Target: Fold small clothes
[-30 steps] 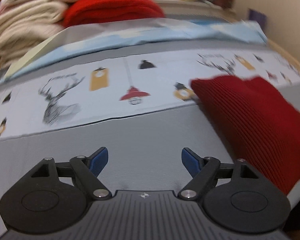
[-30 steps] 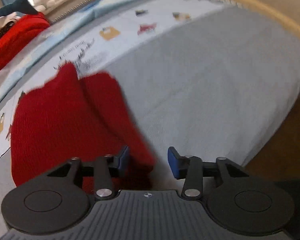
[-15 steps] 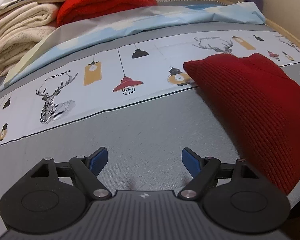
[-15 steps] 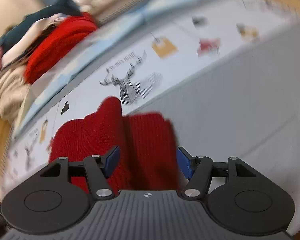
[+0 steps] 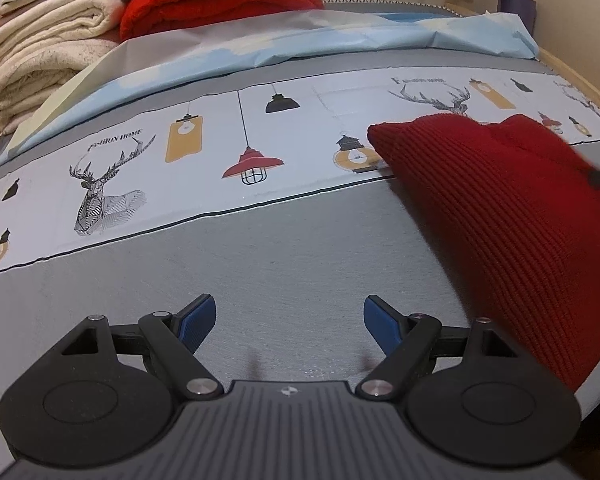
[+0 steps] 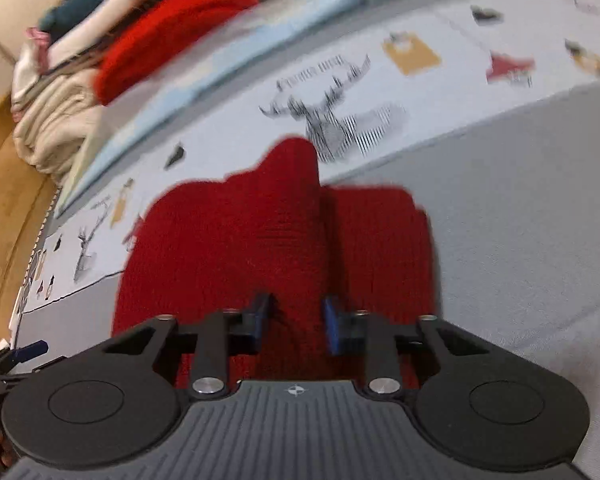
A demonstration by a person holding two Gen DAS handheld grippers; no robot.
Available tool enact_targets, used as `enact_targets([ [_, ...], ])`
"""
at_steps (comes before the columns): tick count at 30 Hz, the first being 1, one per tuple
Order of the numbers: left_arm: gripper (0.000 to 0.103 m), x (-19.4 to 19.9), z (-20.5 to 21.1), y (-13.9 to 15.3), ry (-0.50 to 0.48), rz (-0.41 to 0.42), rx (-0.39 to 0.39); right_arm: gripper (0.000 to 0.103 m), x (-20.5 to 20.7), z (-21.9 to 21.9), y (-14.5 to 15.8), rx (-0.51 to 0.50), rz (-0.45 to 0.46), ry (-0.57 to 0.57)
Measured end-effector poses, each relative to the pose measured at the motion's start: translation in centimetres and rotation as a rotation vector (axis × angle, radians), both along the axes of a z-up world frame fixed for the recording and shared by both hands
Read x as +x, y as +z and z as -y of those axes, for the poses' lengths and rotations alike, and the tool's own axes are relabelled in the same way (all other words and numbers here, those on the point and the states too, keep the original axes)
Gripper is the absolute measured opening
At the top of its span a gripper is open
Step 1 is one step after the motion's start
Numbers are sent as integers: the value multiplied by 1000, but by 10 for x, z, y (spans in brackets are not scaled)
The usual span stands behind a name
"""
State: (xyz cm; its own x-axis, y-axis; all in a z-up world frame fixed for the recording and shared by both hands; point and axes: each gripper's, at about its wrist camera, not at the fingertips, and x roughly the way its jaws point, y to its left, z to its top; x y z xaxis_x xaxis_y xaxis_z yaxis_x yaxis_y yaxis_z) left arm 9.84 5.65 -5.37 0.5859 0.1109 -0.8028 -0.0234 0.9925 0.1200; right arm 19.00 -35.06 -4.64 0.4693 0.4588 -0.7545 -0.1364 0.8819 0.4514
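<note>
Red knit garment (image 5: 512, 216) lies on a grey printed bedspread (image 5: 260, 248).

Left gripper (image 5: 289, 317) tilted down, jaws wide apart, right gripper (image 6: 296, 322) tilted down, jaws closing

Each gripper, left (image 5: 289, 319) and right (image 6: 296, 322), had a ribbed dark grey body with a small round emblem at its front edge. 2 black arms ended in round discs, joined by linkages with silver screws. The fingers (image 5: 196, 318) wore ridged blue pads.
</note>
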Motion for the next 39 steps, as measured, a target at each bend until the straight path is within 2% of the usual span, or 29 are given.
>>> enact_targets([
  [2,85,-2,2,4,3,25,-20,17,-10,8,14,63,59,-11],
  [4,85,-7,3,15,14,97,-61,16,-28,27,36,196,160,-54],
  [5,85,-9,4,20,12,134,-101,16,-36,33,44,218,199,-58],
  [7,85,-12,8,30,-13,188,-194,16,-46,41,50,158,219,-63],
  [9,85,-13,18,32,-54,198,-258,16,-42,47,35,83,122,-99],
  [10,85,-13,23,32,-77,193,-289,13,-38,50,21,24,33,-121],
  [11,85,-13,29,32,-96,187,-319,0,-35,51,4,-55,-58,-142],
  [13,85,-13,41,31,-137,175,-382,0,-31,53,-16,-202,-167,-174],
  [14,85,-12,47,31,-159,170,-407,0,-30,54,-22,-248,-196,-186],
  [15,85,-11,54,29,-183,157,-427,0,-28,55,-24,-250,-200,-197],
  [18,85,-8,71,16,-222,77,-443,4,-29,61,-8,-146,-109,-239],
  [19,85,-6,74,12,-232,50,-440,5,-31,61,-1,-117,-66,-245],
  [21,85,-3,83,0,-258,-10,-410,25,-34,57,10,-55,0,-229],
  [22,85,-1,88,-9,-276,-52,-392,45,-34,53,13,-32,18,-217],
  [23,84,1,93,-18,-295,-101,-371,54,-33,47,16,-13,35,-204],
  [26,84,1,104,-49,-320,-249,-284,52,-31,34,15,16,39,-131],
  [27,85,1,104,-55,-317,-281,-272,51,-28,29,9,-15,18,-103],
  [28,85,3,104,-57,-316,-296,-281,57,-25,21,1,-101,-31,-66],
  [29,85,5,102,-55,-311,-300,-299,64,-23,17,-9,-168,-84,-38],
  [30,84,7,99,-53,-302,-307,-316,65,-22,18,-14,-178,-111,-54],
  [32,84,12,89,-47,-266,-311,-377,65,-16,26,-10,-119,-124,-103],
  [36,86,31,60,-26,-189,-237,-519,66,-3,36,-10,-61,-133,-157],
  [39,86,55,42,-26,-67,-215,-577,77,1,31,-21,-65,-153,-142],
])
